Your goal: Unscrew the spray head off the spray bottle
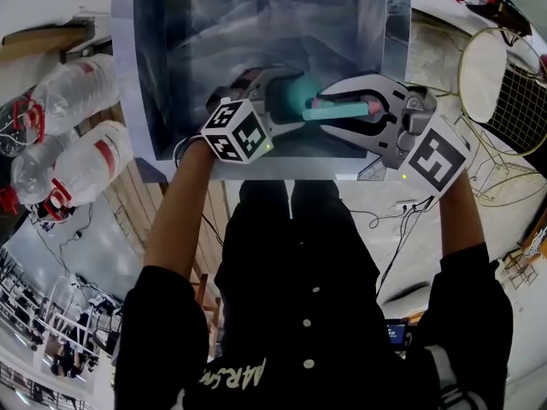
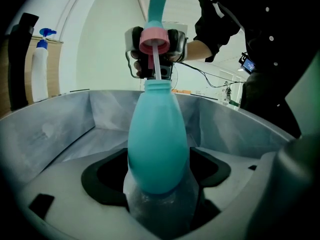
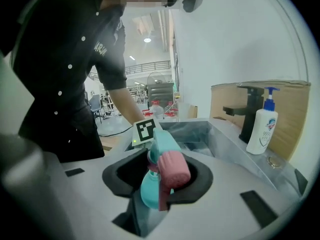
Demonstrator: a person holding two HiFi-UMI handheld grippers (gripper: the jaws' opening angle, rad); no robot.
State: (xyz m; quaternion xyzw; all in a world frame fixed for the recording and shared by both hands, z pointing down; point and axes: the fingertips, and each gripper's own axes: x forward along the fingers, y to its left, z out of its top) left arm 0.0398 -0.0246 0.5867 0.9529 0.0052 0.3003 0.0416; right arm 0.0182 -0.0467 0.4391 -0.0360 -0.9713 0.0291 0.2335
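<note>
Nearest to me, in the left gripper view, the left gripper (image 2: pixel 160 186) was closed on the lower body of the teal spray bottle (image 2: pixel 158 139), with the jaws pressed against its two sides. The bottle pointed away from the camera, neck uppermost in that view, and I held it over the grey sink (image 2: pixel 60 129).

The neck was open. A pale dip tube (image 2: pixel 157 66) ran from the neck up to the pink collar of the spray head (image 2: pixel 152 40). The collar was clear of the neck, not touching it.

In the right gripper view, the right gripper (image 3: pixel 162 178) was clamped on that spray head at a middling width. The pink collar faced the camera and the teal body reached beyond it. The bottle showed just past the jaws.

The head view had both grippers meeting over the near half of the sink, left one on the bottle, right one on the head.

Further off, a black faucet (image 3: pixel 250 109) and a white soap dispenser (image 3: pixel 263 126) with a blue pump stood side by side at the sink's edge.

Farthest in the head view, clear water bottles (image 1: pixel 77 156) with red labels lay left of the sink. A wire basket (image 1: pixel 513 101) stood to the right.
</note>
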